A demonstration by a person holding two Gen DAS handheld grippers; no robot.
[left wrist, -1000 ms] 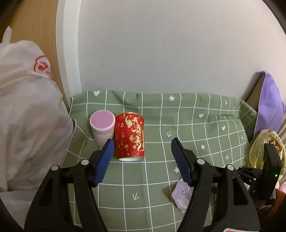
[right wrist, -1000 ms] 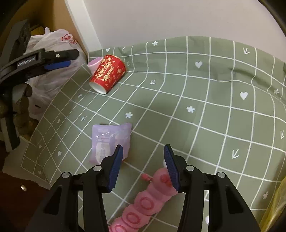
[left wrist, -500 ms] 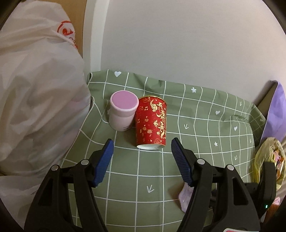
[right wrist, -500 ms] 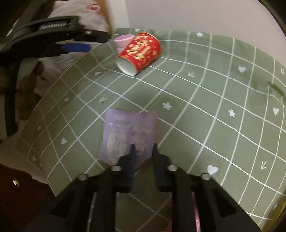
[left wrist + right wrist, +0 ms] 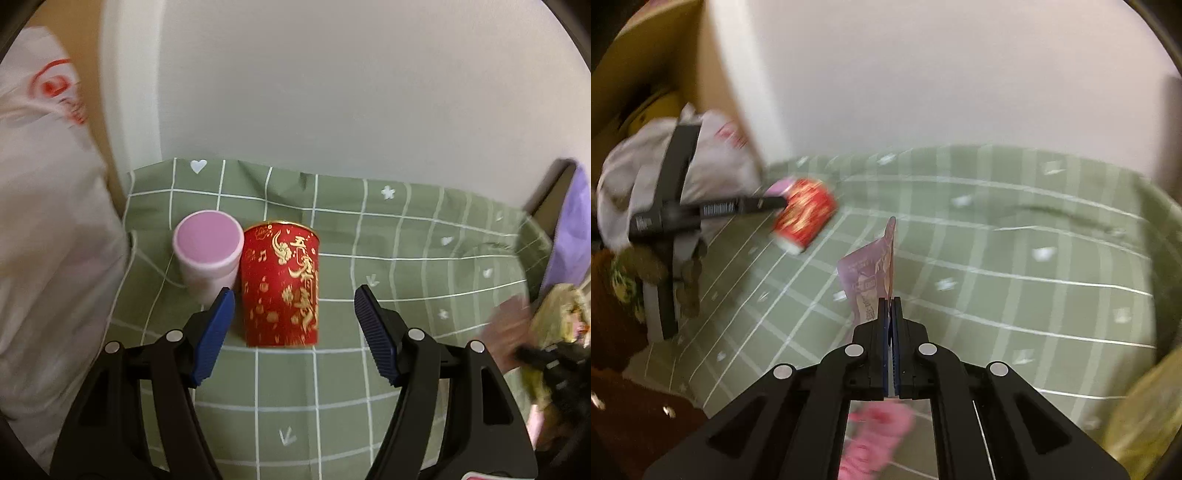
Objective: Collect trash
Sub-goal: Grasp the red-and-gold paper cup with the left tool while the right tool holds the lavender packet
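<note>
The right tool [image 5: 891, 306] is clamping a purple wrapper [image 5: 871, 275], holding it up above the green checked cloth [image 5: 1015, 258]. The left tool [image 5: 293, 314] is standing apart around a red paper cup [image 5: 282, 284] lying just beside a pink cup [image 5: 208, 251].

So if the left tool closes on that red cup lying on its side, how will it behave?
The red cup looks like thin paper, so it is probably light and may crush under a firm squeeze. Lying on its side, it could roll if nudged, though the pink cup beside it may block it. The left tool stands open around it.
</note>
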